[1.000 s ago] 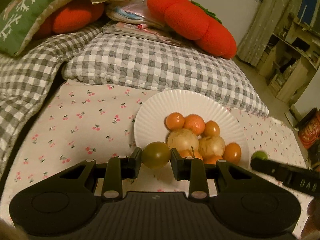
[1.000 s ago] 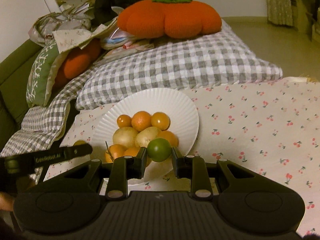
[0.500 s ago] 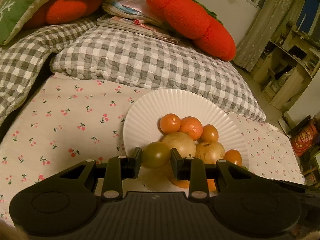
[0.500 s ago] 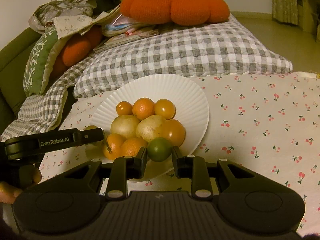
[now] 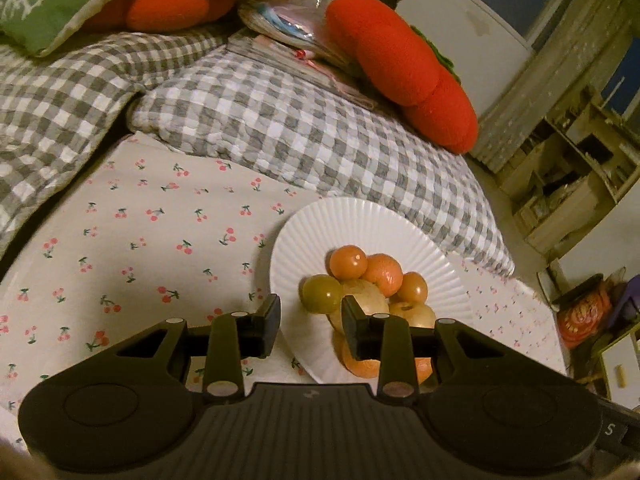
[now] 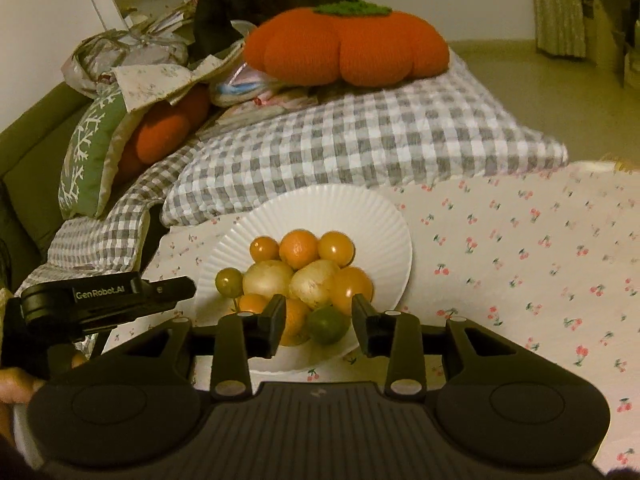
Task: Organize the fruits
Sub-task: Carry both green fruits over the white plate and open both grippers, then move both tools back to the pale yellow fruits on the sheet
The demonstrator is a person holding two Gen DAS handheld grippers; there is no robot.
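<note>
We see a surface under a cherry-print cloth [image 6: 520,248]; a white ribbed plate [image 6: 384,216] sits directly on it, heaped with fruit; a grey checked quilt [image 6: 360,140] overlaps the cloth's far edge, just behind the plate.

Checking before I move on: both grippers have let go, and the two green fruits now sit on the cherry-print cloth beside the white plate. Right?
Not quite. Both the left gripper and the right gripper are opening with nothing pressed between them, but the two green fruits sit on the white plate with the pile, not on the cherry-print cloth. The right wrist view shows both.
</note>
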